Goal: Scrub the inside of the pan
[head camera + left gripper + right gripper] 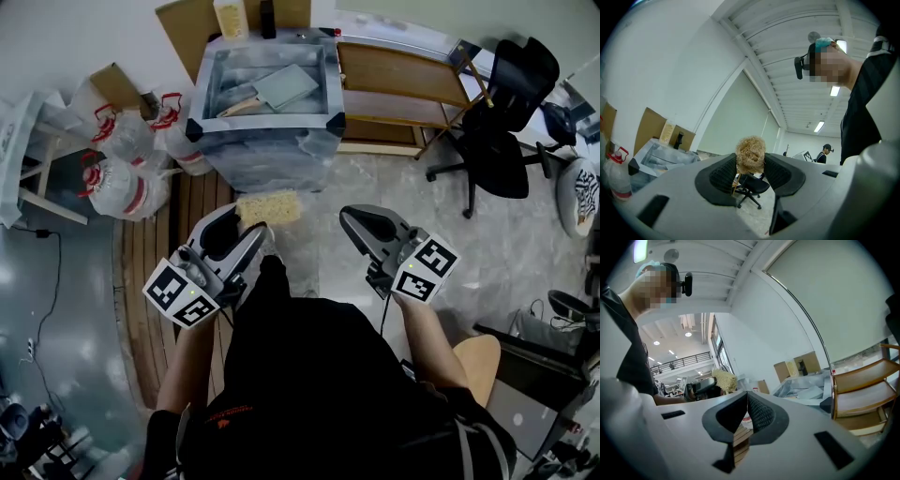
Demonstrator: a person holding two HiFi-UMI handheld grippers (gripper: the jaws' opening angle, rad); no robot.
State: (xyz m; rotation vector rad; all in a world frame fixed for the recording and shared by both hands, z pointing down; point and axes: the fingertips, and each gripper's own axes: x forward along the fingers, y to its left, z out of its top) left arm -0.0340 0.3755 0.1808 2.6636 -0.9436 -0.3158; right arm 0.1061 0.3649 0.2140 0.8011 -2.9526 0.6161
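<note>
"Two grippers are hanging in front of the person. What is each one doing?"

"The left gripper is pinching a straw-coloured scrubber between its jaws, and the wad is poking out past the tips. The right gripper is carrying nothing, with its jaws pressed together."

"And where is the pan sitting?"

"It is lying in the clear tub ahead. It looks square and grey, with its wooden handle pointing left. Both grippers are well apart from it, so I'd judge the scrubbing isn't under way yet."

"How should the approach be going?"

"I'd be bringing the right gripper in first, opening it and clamping the handle so the pan isn't sliding about. Then the left gripper should be coming down over the tub's rim with the scrubber's free end leading. It should be pressing flat on the pan's floor, working in overlapping circles and running into the corners. The hold on the wad looks narrow, so pushing hard sideways is risking pulling it loose."
</note>
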